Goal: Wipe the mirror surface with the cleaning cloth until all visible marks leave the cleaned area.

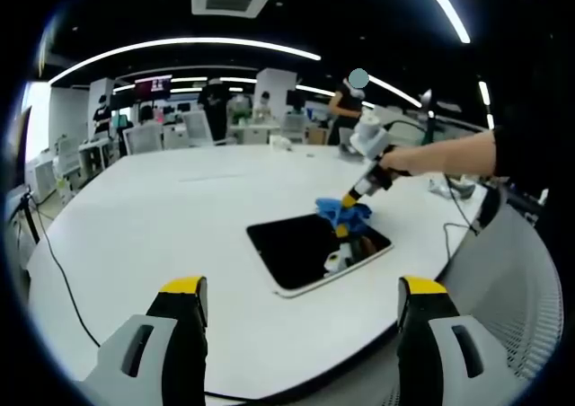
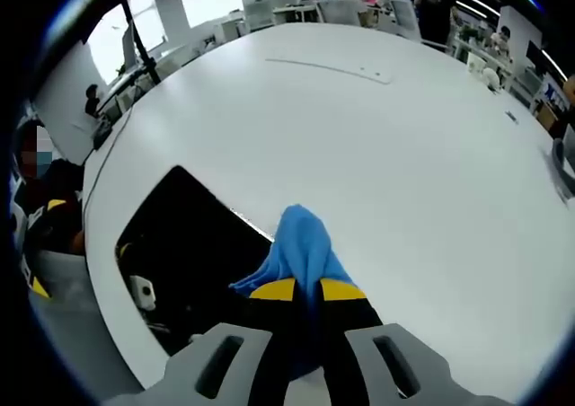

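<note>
A broad white table (image 1: 180, 217) carries the flat dark mirror (image 1: 305, 249) near its edge (its glass reflects the gripper above). The blue cleaning cloth (image 2: 301, 249) rests on the mirror's far edge, pinched between the closed jaws of the right gripper (image 2: 306, 289). The left gripper (image 1: 301, 289) hovers well back from the mirror, jaws spread wide, holding nothing.

— Where does the mirror (image 1: 319, 251) lie?
— Flat on the table (image 1: 162, 217), near its edge.
— And the cloth (image 2: 304, 249)?
— On the mirror's far corner, pinched in the right gripper (image 2: 307, 290); the left gripper (image 1: 301, 291) hangs apart, nearer the edge.
</note>
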### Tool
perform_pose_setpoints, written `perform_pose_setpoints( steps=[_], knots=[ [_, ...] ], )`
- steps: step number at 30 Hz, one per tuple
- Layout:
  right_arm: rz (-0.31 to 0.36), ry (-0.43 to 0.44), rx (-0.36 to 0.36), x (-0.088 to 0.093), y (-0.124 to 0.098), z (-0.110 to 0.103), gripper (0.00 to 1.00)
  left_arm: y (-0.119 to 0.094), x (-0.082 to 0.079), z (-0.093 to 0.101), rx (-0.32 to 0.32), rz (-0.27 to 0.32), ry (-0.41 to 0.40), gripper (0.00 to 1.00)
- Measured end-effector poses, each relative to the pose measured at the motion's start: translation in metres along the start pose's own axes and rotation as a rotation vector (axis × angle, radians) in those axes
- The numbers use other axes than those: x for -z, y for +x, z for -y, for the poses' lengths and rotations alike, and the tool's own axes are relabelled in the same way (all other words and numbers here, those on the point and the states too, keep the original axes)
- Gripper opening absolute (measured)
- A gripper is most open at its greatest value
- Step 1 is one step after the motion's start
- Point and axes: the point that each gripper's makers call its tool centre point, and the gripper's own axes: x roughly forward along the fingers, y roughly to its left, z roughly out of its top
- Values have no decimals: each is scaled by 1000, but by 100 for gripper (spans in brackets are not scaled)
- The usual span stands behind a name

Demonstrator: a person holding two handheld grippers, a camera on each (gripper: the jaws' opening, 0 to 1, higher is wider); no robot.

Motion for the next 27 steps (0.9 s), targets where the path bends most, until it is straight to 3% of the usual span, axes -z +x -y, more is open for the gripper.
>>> perform_pose_setpoints(
  steps=[13, 27],
  knots=[
    [2, -9, 17, -13, 4, 6, 3, 0, 0, -4, -20, 3, -5, 88],
    [48, -30, 18, -31, -16, -5, 3, -1, 1, -5, -34, 1, -12, 87]
  ],
)
